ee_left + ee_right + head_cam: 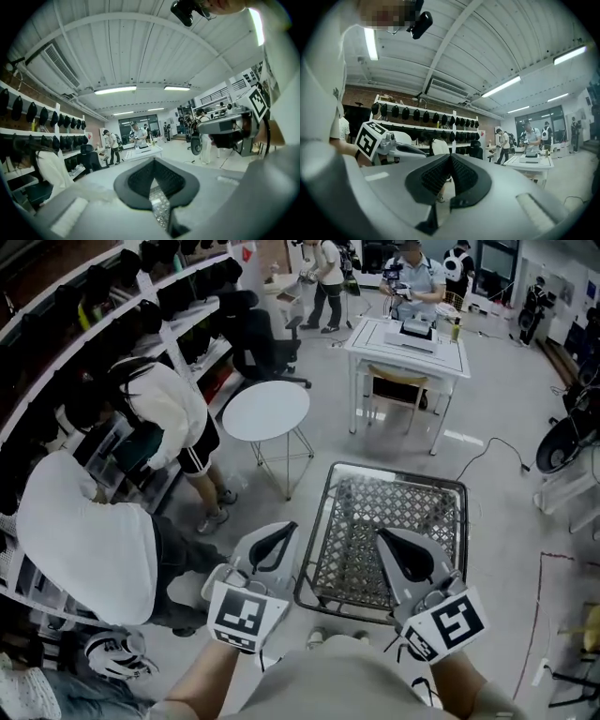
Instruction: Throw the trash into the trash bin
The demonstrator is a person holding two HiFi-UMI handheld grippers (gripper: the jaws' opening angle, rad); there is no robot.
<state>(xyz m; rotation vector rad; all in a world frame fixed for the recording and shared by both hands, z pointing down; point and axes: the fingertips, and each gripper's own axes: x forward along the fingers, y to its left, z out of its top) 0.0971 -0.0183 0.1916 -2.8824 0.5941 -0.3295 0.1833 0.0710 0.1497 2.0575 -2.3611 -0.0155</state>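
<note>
Grippers in both hands sit close to the person's chest, high over a pale workshop floor. The left gripper [281, 532] has its black padded jaws pressed together with nothing between them. The right gripper [382, 536] is likewise closed and empty; each gripper view shows only the room beyond its tips. Directly below and between the two stands the trash bin [397, 473], a square wire-mesh basket with a shiny rim, sitting on the floor. No trash shows in either gripper, on the floor nearby, or clearly inside the bin; the fine mesh makes it hard to tell whether anything lies at the bottom. Judging from this, nothing is being carried, so either the throw is already finished or a piece of trash has yet to be found and picked up. Beyond the bin are a small round table [265, 410], a white square table [367, 335] and several people standing by shelves
</note>
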